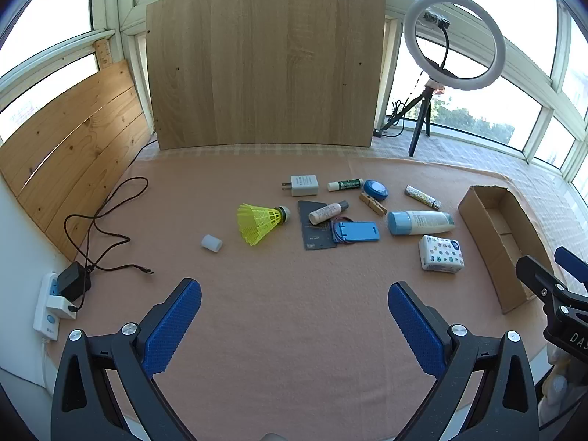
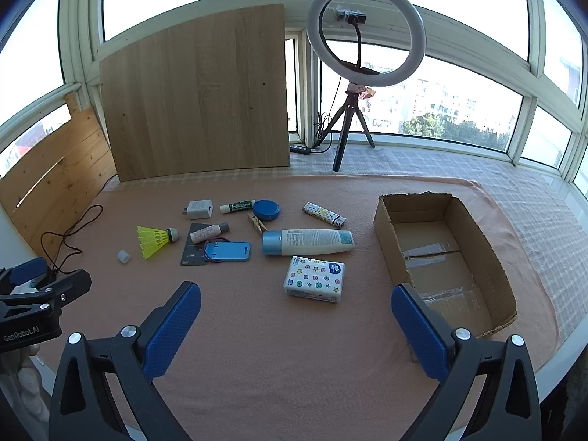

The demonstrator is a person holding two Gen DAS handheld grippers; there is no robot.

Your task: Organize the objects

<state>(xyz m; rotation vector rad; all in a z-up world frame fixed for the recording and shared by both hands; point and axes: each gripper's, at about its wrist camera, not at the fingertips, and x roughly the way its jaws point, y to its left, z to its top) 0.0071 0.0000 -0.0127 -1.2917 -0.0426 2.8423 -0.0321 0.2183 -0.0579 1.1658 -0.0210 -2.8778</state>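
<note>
Two grippers: left gripper [image 1: 294, 316] and right gripper [image 2: 296, 316], both with jaws spread wide and nothing between them, hanging above the pink cloth [image 1: 294, 330].
Left view edge: the right gripper's black frame shows at the far right, just past the box [image 1: 492, 235].
Right view edge: the left gripper's frame shows at the far left.
Tissue pack [image 2: 315, 278]: the item nearest the right gripper, flat on the cloth, left of the box and apart from it.
Lotion bottle [image 2: 308, 242]: on its side, blue cap pointing left, just behind the tissue pack.
Blue stand [image 2: 228, 250]: flat, left of the bottle's cap, overlapping a dark card [image 2: 194, 248].
Small bottle [image 2: 209, 232]: lying across the card's far end.
Shuttlecock [image 1: 261, 220]: yellow, on its side, left of the card.
White cap [image 1: 211, 243]: alone, left of the shuttlecock.
Clothespin [image 2: 257, 225]: between the small bottle and the lotion bottle.
Back row: charger [image 2: 198, 209], lip balm [image 2: 238, 206], blue tin [image 2: 266, 209], patterned tube [image 2: 323, 214].
Box: open cardboard, at the cloth's right side, nothing in it but tape on its floor.
Behind: wood board [image 1: 264, 66], ring light [image 2: 365, 33] on a tripod.
Left edge: cable [image 1: 106, 220] and power strip [image 1: 49, 308].
</note>
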